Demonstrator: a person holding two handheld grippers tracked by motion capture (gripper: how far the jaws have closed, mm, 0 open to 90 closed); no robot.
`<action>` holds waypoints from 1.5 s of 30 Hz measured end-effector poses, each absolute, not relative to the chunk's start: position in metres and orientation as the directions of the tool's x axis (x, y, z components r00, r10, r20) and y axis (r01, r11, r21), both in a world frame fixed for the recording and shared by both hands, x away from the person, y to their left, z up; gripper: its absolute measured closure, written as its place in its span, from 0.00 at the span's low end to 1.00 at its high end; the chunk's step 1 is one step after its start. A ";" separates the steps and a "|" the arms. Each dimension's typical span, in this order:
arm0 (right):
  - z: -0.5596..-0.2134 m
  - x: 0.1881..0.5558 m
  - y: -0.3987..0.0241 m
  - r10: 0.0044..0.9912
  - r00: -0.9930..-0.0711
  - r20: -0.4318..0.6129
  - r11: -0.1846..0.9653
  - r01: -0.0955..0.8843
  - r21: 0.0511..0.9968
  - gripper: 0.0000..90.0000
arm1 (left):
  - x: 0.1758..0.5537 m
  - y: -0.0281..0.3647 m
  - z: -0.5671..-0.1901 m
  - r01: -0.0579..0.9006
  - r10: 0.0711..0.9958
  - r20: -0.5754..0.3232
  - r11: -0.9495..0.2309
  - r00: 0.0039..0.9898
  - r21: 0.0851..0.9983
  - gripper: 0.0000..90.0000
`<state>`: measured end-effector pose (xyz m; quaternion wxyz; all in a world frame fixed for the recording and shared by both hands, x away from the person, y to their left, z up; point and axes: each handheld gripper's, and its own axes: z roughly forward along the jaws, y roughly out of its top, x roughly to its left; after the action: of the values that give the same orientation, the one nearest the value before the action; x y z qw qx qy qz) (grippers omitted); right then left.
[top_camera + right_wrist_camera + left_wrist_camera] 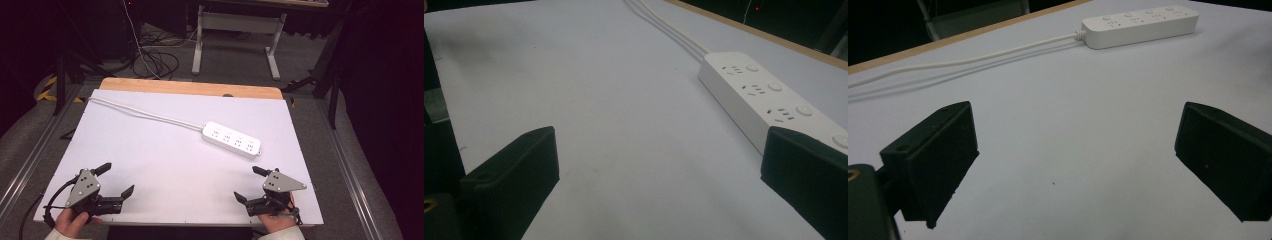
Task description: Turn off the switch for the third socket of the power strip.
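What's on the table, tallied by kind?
Power strip, white, with cord: 1
Grippers, both open: 2 (left gripper, right gripper)
Total: 3

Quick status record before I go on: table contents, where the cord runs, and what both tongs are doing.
surface: white table top
item: white power strip, lying flat, right of centre
cord: white cord runs from the strip's left end to the far left corner
left tongs: open, empty, near left edge, apart from the strip
right tongs: open, empty, near right edge, closer to the strip, not touching it
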<state>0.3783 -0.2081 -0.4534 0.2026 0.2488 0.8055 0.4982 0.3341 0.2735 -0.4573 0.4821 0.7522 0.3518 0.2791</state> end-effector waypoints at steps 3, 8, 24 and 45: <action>-0.453 0.378 -0.208 0.604 -0.793 -0.079 0.378 0.197 0.905 0.03 | 0.334 0.273 -0.457 0.257 0.800 0.082 -0.286 0.594 0.923 0.05; -0.453 0.377 -0.208 0.599 -0.797 -0.083 0.387 0.197 0.901 0.05 | 0.334 0.274 -0.456 0.253 0.800 0.087 -0.288 0.593 0.924 0.04; -0.453 0.376 -0.206 0.586 -0.806 -0.086 0.408 0.202 0.890 0.11 | 0.332 0.274 -0.454 0.234 0.811 0.106 -0.288 0.576 0.929 0.04; -0.421 0.392 -0.196 0.579 -0.812 -0.082 0.425 0.214 0.879 0.24 | 0.331 0.273 -0.454 0.232 0.819 0.120 -0.295 0.560 0.927 0.04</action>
<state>0.3916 -0.1957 -0.4212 0.1901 0.2410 0.8224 0.4790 0.3308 0.2733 -0.4537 0.4772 0.7433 0.3534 0.3080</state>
